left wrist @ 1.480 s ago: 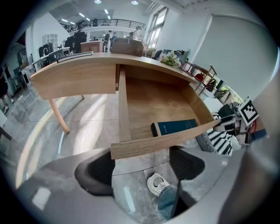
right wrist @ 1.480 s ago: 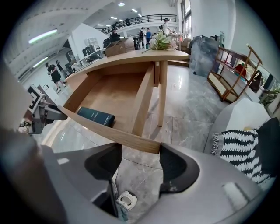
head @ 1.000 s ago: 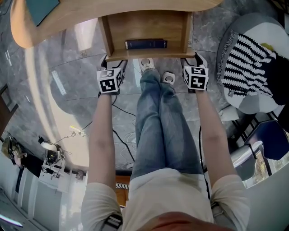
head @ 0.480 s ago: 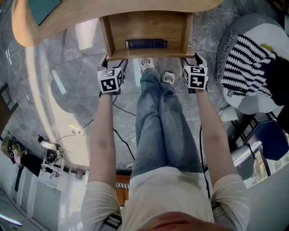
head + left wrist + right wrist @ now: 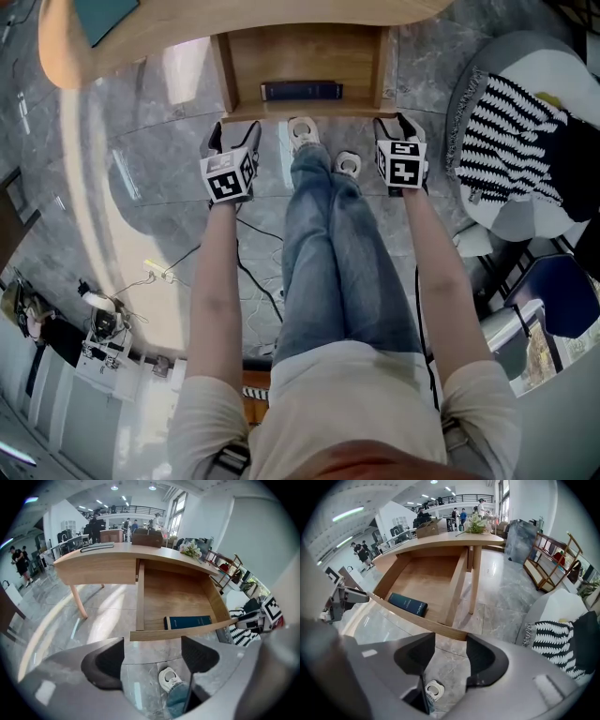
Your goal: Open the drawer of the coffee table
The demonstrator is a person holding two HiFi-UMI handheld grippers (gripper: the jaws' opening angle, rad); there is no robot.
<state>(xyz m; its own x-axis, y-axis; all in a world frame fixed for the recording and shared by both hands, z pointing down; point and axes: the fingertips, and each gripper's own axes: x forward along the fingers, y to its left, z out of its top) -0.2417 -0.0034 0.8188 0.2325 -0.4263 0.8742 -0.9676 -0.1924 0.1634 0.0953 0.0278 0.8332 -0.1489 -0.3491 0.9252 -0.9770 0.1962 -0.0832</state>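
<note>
Judging by its present position, the drawer [image 5: 281, 56] is found drawn well out from under the wooden counter [image 5: 234, 21], toward the person, and the task is rated largely done. A dark blue book [image 5: 302, 91] is seen lying flat inside, against the front panel.

The left tongs [image 5: 152, 656] are held spread, with nothing between the jaws, just short of the panel's left corner. The right tongs [image 5: 451, 656] are likewise spread and empty near the right corner. Their jaws have just been closing a little, and no contact with the wood is shown.

The drawer is assessed as rigid plain board, smooth-faced, with no handle or knob visible. It is expected to be fairly light, the single book adding little. The thin top edge of the front panel is considered the only practical hold. It is best pinched near both corners, so that the box is drawn squarely and not racked. Slip on the smooth wood is to be allowed for. Runners and any end stop cannot be seen.
</note>
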